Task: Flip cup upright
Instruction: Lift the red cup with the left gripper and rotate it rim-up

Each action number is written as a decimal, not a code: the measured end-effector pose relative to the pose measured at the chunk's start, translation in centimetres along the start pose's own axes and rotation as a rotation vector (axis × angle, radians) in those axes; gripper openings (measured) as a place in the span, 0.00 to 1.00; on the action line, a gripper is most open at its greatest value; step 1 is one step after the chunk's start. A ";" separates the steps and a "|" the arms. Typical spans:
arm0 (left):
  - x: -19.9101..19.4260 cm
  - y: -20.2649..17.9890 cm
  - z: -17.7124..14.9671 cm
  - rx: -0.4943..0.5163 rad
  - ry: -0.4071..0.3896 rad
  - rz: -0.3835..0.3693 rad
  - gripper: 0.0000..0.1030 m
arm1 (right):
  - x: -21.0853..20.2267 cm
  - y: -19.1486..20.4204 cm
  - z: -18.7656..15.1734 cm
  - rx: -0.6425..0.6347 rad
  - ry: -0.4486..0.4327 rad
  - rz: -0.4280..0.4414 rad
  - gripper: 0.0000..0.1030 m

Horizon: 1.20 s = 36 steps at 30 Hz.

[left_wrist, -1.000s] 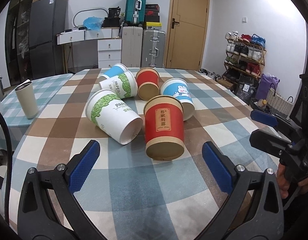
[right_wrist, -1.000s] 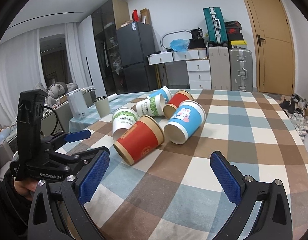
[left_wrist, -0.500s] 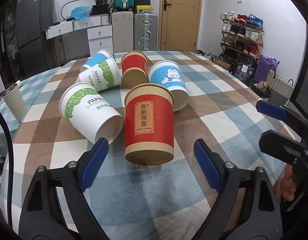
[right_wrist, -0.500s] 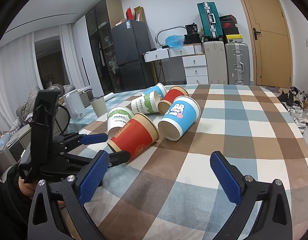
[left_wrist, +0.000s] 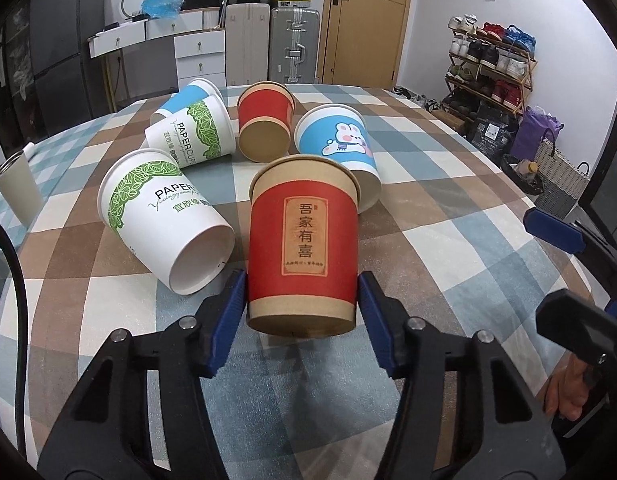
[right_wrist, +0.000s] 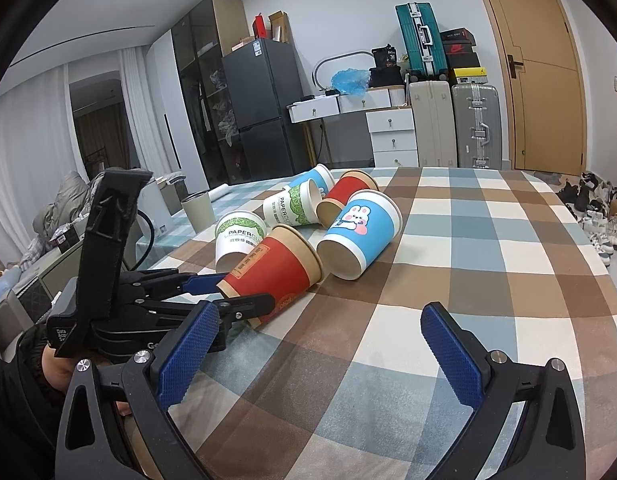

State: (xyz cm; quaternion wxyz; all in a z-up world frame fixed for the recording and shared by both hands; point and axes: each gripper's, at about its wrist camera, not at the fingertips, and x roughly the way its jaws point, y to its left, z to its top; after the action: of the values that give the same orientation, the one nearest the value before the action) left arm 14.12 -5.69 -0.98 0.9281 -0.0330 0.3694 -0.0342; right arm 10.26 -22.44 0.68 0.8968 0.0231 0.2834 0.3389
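Six paper cups lie on their sides in a bunch on the checked desk [left_wrist: 448, 208]. None of them stands up yet, so the job has only just begun.

The left tool [left_wrist: 302, 300] has its two blue pads on either side of the red cup [left_wrist: 303, 240], near the cup's bottom end. The pads look like they touch the cup's sides, so it seems to hold the cup, but how hard it squeezes cannot be seen. The red cup lies on its side with its bottom facing the tool. In the right wrist view its far end rests on the desk.

The right tool [right_wrist: 320, 348] is wide open, holds nothing, and hangs over the desk well apart from the cups.

What is left: lift the red cup, turn it so the open end faces up, and set it down.

The cup's open mouth points away and is hidden. The white cup [left_wrist: 164, 216] lies just beside it; whether they touch is hard to tell.
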 end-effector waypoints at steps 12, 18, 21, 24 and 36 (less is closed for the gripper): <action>-2.9 0.4 -1.6 -0.047 -0.052 -0.007 0.52 | 0.0 -0.1 -0.1 0.002 0.000 0.004 1.00; -4.8 0.4 -2.8 -0.070 -0.080 -0.014 0.52 | 0.0 -0.1 -0.1 0.001 0.000 0.005 1.00; -6.0 0.3 -3.6 -0.075 -0.098 -0.016 0.52 | 0.0 -0.1 -0.2 0.004 0.001 0.004 1.00; -6.9 0.4 -4.4 -0.093 -0.105 -0.025 0.52 | 0.1 -0.1 -0.2 0.003 0.004 0.005 1.00; -9.0 -0.5 -7.1 -0.105 -0.104 -0.047 0.52 | 0.3 0.0 -0.2 -0.001 0.015 0.003 1.00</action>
State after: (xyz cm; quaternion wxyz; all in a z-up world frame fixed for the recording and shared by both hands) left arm 2.69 -5.69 0.09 0.9419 -0.0920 0.3213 -0.0347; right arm 10.32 -22.28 0.35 0.8942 0.0205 0.2899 0.3406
